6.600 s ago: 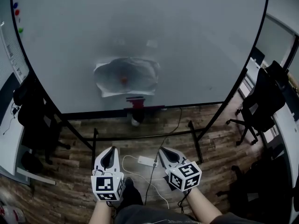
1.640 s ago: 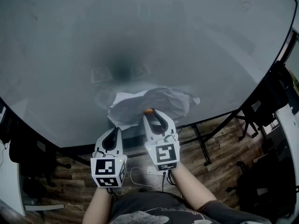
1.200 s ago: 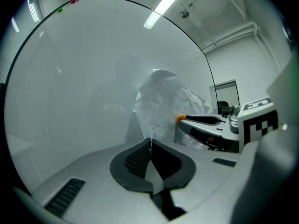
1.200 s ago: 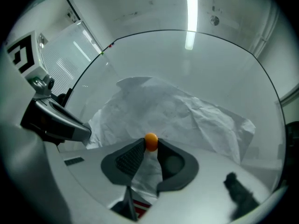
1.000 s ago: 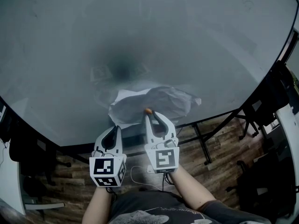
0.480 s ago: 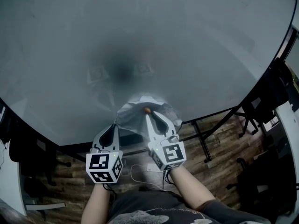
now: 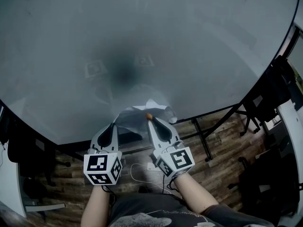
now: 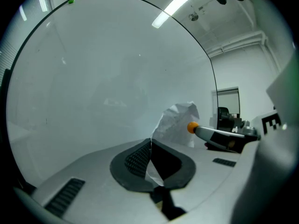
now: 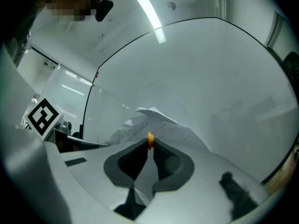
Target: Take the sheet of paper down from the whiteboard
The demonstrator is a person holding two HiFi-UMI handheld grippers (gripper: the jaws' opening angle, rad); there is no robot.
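Sheet location: the sheet of paper [image 7: 138, 113] hangs crumpled in front of the lower part of the whiteboard [image 7: 151, 37], just above the board's bottom edge. It is bunched between the two gripper tips.
Left gripper: the left gripper [image 7: 113, 126] has its jaws pressed together on the left edge of the sheet. A strip of paper runs between the pads in the left gripper view.
Right gripper: the right gripper [image 7: 150, 119] pinches an orange magnet [image 7: 149, 116] at its very tips, and its jaws have just been closing. Paper lies in the throat behind the magnet.
Governing relation: the sheet lies on the far side of both tips, toward the board. Its long axis runs left to right from one gripper to the other, and neither hand is the nearer, since both are on it.
Board contact: it cannot be told whether the paper's far face touches the board.
Next move (a judgement, not an observation): draw both grippers toward the near side together, keeping their spacing.
Risk: uneven pulling would likely tear the thin sheet at the left pinch.
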